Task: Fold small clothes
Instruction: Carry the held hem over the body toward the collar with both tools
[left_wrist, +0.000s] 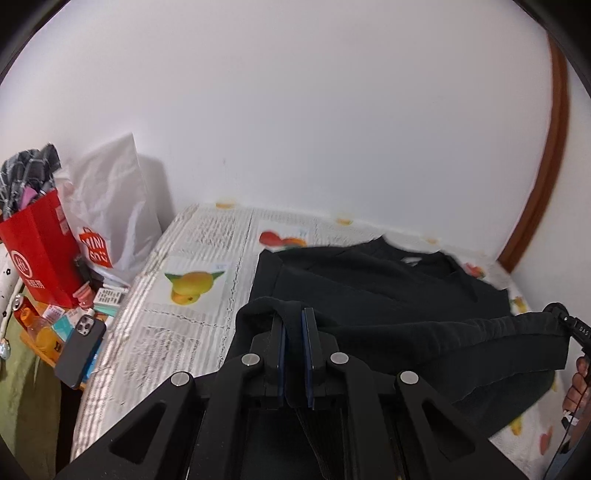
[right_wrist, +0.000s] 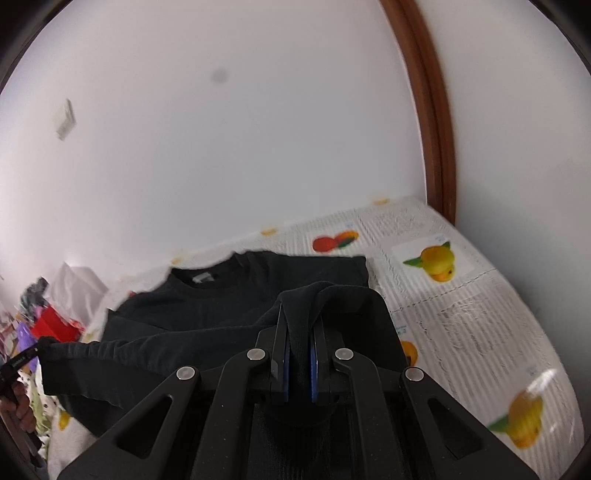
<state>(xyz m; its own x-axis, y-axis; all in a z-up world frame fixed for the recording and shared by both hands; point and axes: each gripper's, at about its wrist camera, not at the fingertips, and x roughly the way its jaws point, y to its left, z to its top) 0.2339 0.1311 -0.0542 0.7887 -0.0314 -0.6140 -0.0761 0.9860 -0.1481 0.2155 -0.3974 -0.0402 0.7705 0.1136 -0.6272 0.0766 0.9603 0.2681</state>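
Observation:
A black sweatshirt (left_wrist: 369, 288) lies on the fruit-print bed cover (left_wrist: 207, 258), collar toward the wall. My left gripper (left_wrist: 293, 314) is shut on its bottom hem at the left corner and holds it lifted above the bed. My right gripper (right_wrist: 300, 314) is shut on the hem's right corner of the sweatshirt (right_wrist: 207, 306), also lifted. The hem stretches taut between the two grippers. The right gripper shows at the left wrist view's right edge (left_wrist: 565, 317); the left gripper shows at the right wrist view's left edge (right_wrist: 26, 354).
A white wall stands behind the bed. Left of the bed are a red paper bag (left_wrist: 40, 251), a white shopping bag (left_wrist: 110, 206), a dark phone (left_wrist: 79, 350) and small clutter. A brown door frame (right_wrist: 432, 122) stands at the right.

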